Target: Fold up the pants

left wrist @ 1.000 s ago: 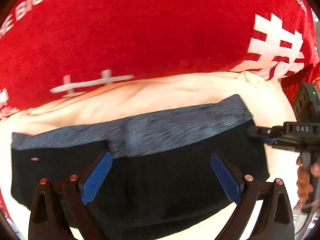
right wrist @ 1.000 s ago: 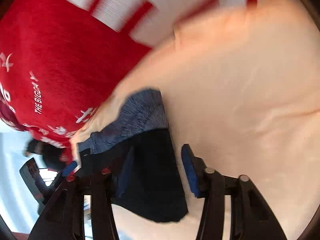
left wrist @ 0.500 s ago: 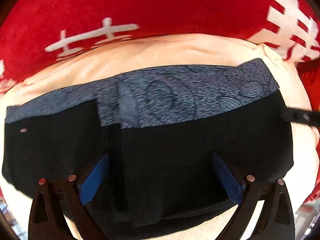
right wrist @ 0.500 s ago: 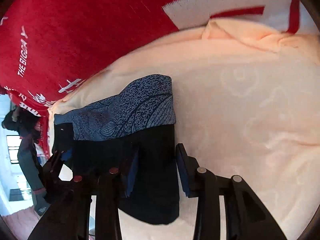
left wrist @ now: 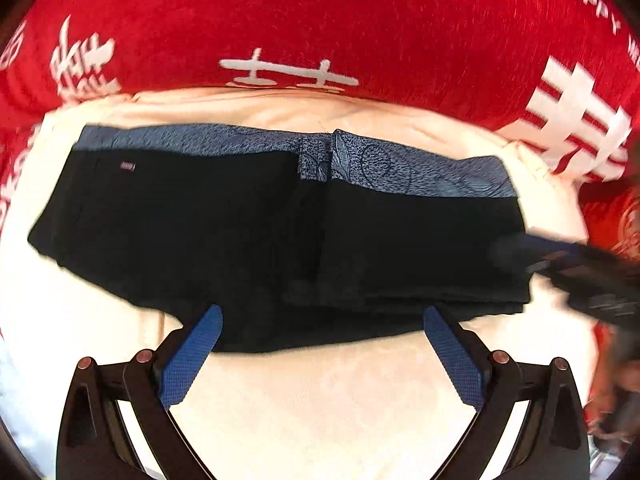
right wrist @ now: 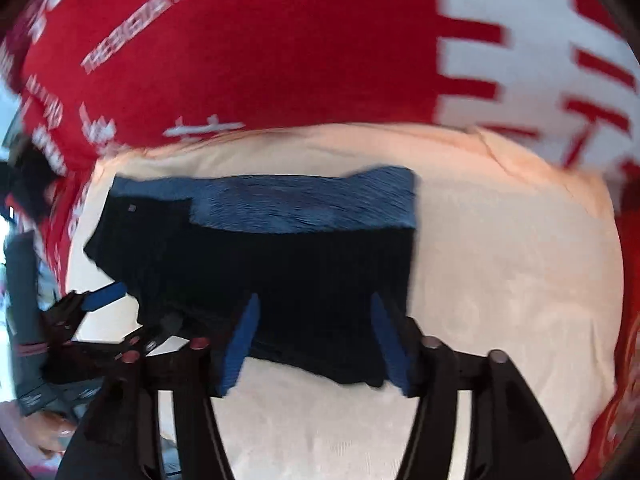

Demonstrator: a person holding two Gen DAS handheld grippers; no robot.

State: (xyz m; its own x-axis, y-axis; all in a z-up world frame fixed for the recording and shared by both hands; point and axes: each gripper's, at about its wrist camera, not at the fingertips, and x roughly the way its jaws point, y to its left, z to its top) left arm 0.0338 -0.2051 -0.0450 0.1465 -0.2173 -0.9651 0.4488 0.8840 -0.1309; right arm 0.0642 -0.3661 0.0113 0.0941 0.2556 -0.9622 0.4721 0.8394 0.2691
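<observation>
Your pants [left wrist: 224, 232] are matt black cloth, soft and lint-flecked, with a blue-grey waistband [left wrist: 420, 172] in a finer printed weave. They lie on a pale cream cloth [left wrist: 320, 392], smooth with a faint raised pattern. Behind it you see a red blanket [left wrist: 320, 20], fuzzy and napped, with white lettering. Your left gripper [left wrist: 322, 344] is matt black plastic with blue, finely gridded rubbery pads [left wrist: 192, 356] and dull metal screw heads; your right gripper [right wrist: 316, 340] looks the same.

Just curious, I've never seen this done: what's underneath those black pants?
The black pants lie folded on a cream cloth, which shows all around them. Beyond it a red blanket with white lettering runs under the cloth's far edge. What supports it all is covered.
</observation>
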